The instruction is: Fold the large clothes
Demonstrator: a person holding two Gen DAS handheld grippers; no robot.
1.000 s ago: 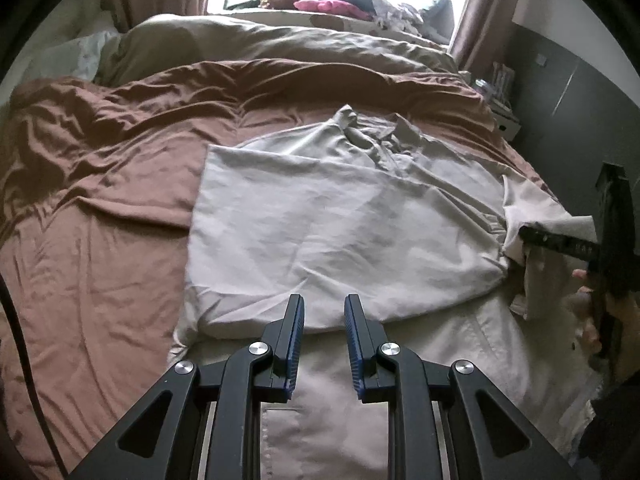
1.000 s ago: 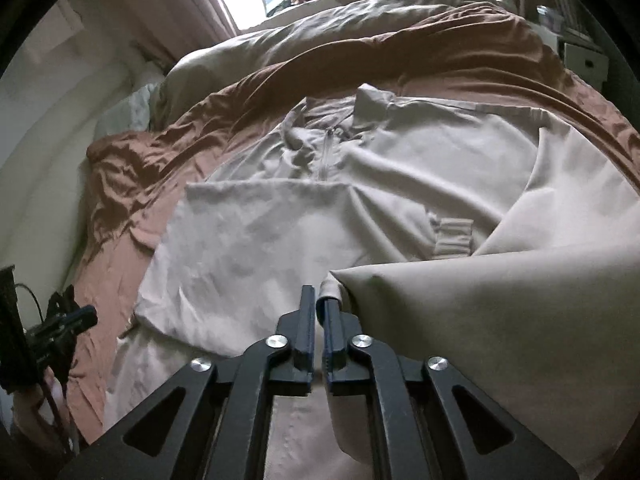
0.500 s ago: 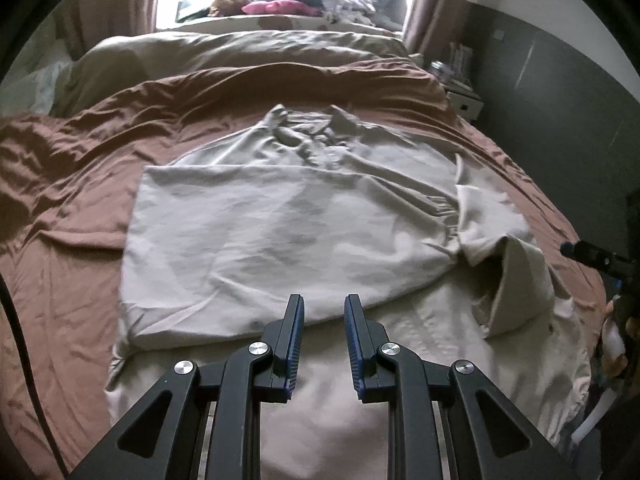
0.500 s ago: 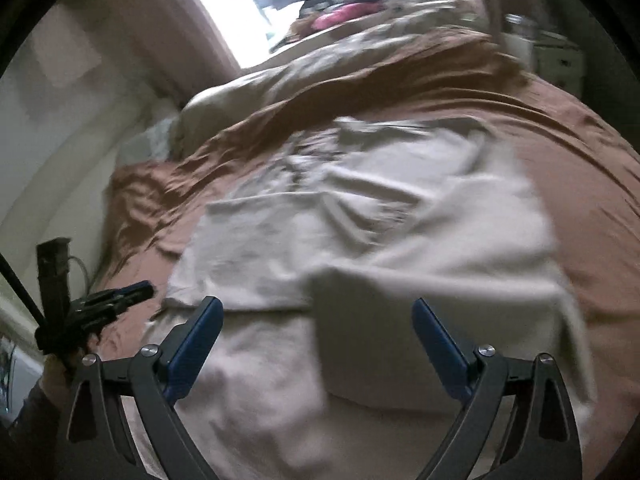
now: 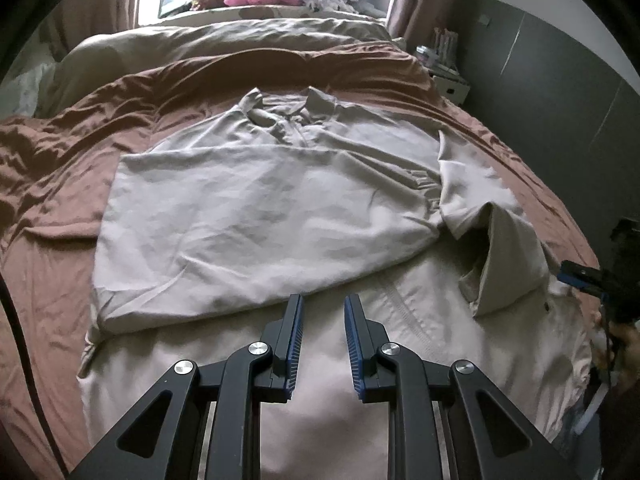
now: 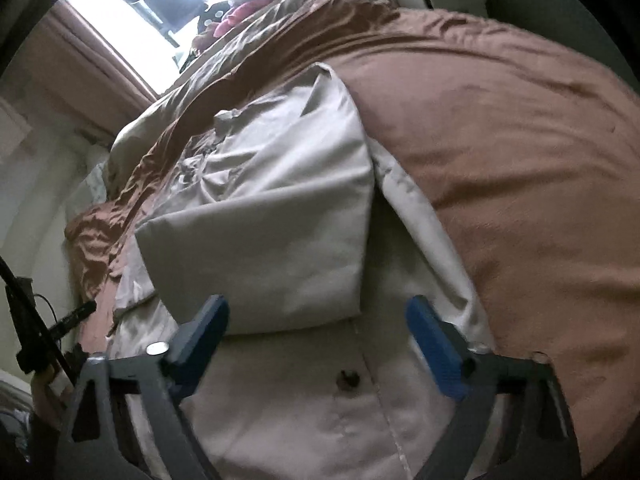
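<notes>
Right wrist view, shirt [image 6: 280, 240] ahead of right gripper [image 6: 316, 320]

Your right gripper [image 6: 318, 328] hangs with jaws spread wide over the beige garment [image 6: 280, 216].

You hold nothing between the blue pads [image 6: 434, 348]; a folded flap of the garment lies between and beyond them. The garment rests on the brown bedspread [image 6: 500, 140]. A small dark spot [image 6: 349, 379] marks the cloth near you. At far left, your left gripper [image 6: 76, 314] shows beside the bed.
</notes>
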